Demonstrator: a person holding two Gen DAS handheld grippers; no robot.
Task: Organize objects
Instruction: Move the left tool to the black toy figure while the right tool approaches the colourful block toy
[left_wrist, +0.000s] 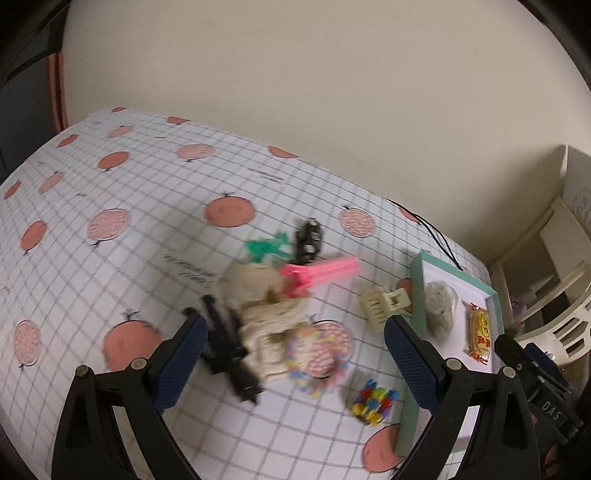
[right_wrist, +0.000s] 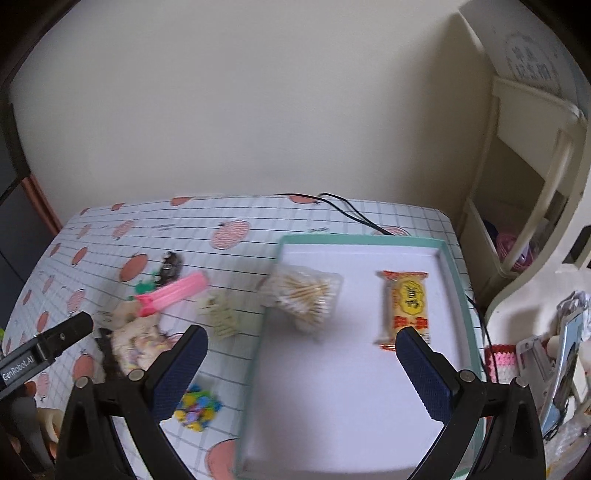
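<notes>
Both of your grippers are spread wide and carry nothing. Your left gripper (left_wrist: 293, 363) hangs over the jumble on the counter (left_wrist: 110, 192); your right gripper (right_wrist: 301, 367) hangs over the teal-rimmed tray (right_wrist: 369, 240), which already holds a clear bag of cotton swabs (right_wrist: 306, 295) and a yellow snack packet (right_wrist: 406, 306).

What is left to sort lies ahead of and between the left fingers: a cream knitted bundle (left_wrist: 266, 314) with a black clip (left_wrist: 225, 343) against its left side, a pastel bead ring (left_wrist: 314, 354) on its right, a pink comb (left_wrist: 321, 271) beyond it, and a green piece (left_wrist: 266, 247) and a small black toy (left_wrist: 308, 240) farther still. The cream claw clip (left_wrist: 384, 302) sits just inside the left gripper's right finger, close to the tray's near rim. The cluster of coloured pins (left_wrist: 373, 400) lies lower, also by that rim.

The claw clip looks like the easiest next pick. It is ahead and to the right of your left gripper, ahead and to the left of your right one, and about equally near both. Its long axis seems to run roughly across the left gripper's opening, so you would need to turn the wrist to close across its narrow width. Motion blur makes its exact angle hard to read.

The pile is tangled, so a grab there could drag neighbours along.
</notes>
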